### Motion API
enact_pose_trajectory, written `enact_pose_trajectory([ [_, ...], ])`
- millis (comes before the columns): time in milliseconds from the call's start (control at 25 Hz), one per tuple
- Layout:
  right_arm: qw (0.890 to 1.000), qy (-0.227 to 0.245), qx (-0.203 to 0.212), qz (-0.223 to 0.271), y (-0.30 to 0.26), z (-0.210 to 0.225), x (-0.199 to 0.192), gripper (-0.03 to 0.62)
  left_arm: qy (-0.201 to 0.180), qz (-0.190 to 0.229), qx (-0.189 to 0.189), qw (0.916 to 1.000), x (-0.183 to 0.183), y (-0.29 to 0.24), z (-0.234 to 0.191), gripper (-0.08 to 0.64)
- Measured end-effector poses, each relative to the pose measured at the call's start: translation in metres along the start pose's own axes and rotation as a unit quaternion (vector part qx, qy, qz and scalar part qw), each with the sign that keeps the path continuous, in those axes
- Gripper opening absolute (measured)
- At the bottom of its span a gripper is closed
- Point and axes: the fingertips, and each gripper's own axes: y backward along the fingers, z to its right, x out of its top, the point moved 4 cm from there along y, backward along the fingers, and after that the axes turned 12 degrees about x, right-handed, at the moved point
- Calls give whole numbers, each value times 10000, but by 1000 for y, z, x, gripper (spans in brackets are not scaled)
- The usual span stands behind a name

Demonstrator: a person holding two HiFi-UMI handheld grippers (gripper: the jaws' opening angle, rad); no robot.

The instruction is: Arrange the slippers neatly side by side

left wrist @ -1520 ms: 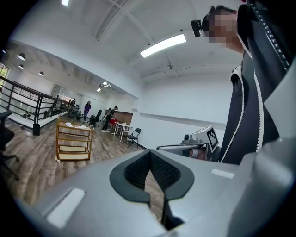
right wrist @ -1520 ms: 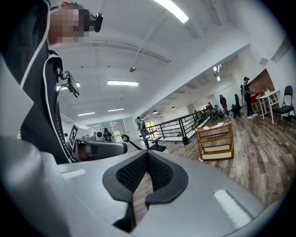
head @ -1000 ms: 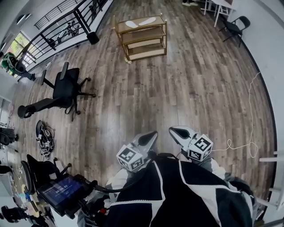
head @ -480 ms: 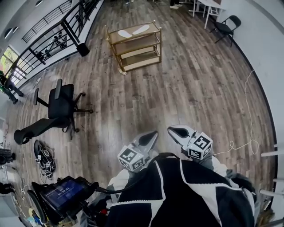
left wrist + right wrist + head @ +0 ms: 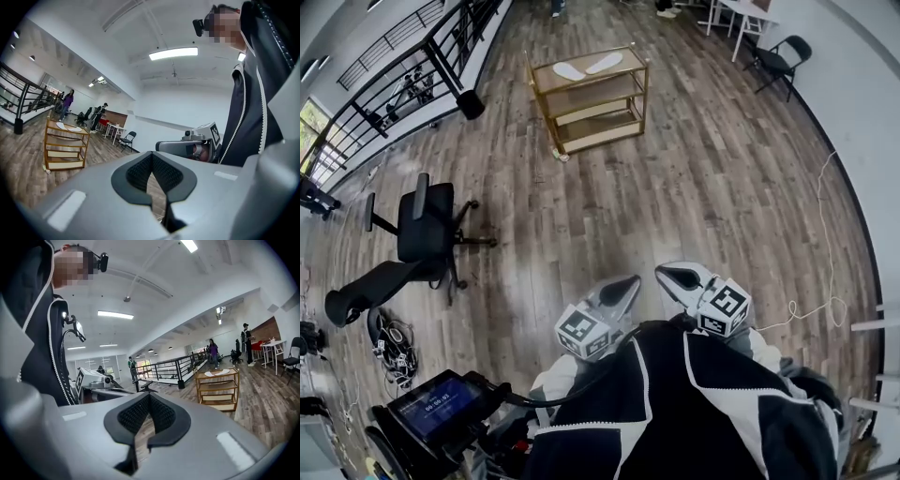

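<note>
Two white slippers (image 5: 569,71) (image 5: 604,64) lie apart on the top shelf of a wooden rack (image 5: 628,94), far ahead across the plank floor. Both grippers are held close to the person's body, well short of the rack. My left gripper (image 5: 623,286) is shut with nothing in it, and so is my right gripper (image 5: 672,277). The left gripper view shows its closed pads (image 5: 140,173) with the rack (image 5: 65,145) small at the left. In the right gripper view the pads (image 5: 161,416) meet, and the rack (image 5: 216,390) with the slippers (image 5: 222,371) stands at the right.
A black office chair (image 5: 422,220) stands on the left, with a black railing (image 5: 412,66) beyond it. A folding chair (image 5: 778,61) and a white table (image 5: 750,14) are at the back right. A white cable (image 5: 825,309) lies on the floor at the right. A screen (image 5: 441,403) sits at the lower left.
The head view has swung a little, so the office chair and the rack sit slightly differently in the frame. Both grippers stay shut in the same place near the body.
</note>
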Motion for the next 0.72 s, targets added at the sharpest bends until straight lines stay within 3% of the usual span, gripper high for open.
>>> enact_pose_trajectory([
  [280, 9999, -80, -74, -109, -7, 16, 6, 5, -3, 59, 103, 9999, 0, -6, -15, 15],
  [720, 9989, -149, 440, -68, -34, 136, 31, 5, 163, -74, 567, 9982, 20, -101, -80, 15],
])
